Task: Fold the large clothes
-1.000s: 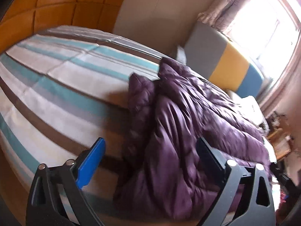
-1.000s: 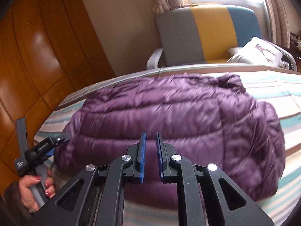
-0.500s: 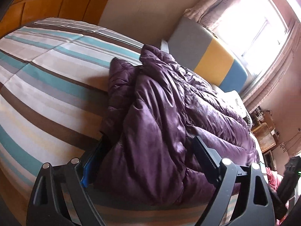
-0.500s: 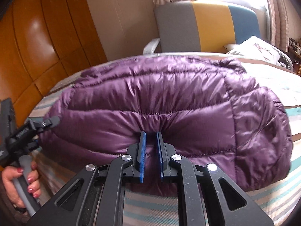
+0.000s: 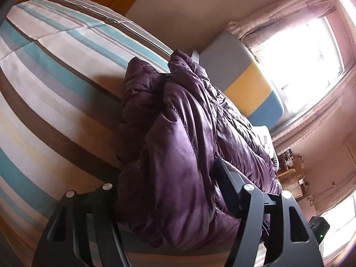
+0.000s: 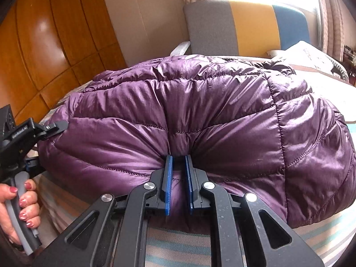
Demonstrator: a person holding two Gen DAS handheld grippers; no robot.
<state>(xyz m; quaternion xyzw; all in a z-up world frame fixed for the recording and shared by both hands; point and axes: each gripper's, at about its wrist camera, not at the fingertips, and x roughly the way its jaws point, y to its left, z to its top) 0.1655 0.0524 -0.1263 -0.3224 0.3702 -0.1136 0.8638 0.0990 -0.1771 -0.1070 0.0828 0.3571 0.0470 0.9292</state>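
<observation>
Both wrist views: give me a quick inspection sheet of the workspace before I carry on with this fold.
Surface: striped bedspread, teal, brown and white bands; the job lies on it.
Job's things: purple puffer jacket, bunched in a thick mound on the bed.
Clutter: white printed cushion at the bed's far edge.
Grippers: left gripper straddles the jacket's near end; its jaws have just been closing, with the jacket between them and bulging through. Right gripper is shut on a pinch of jacket fabric. A hand holds the left gripper's handle.
Cables: nothing seen.
Surroundings: wooden panelled wall, grey, yellow and blue chair, bright curtained window.
</observation>
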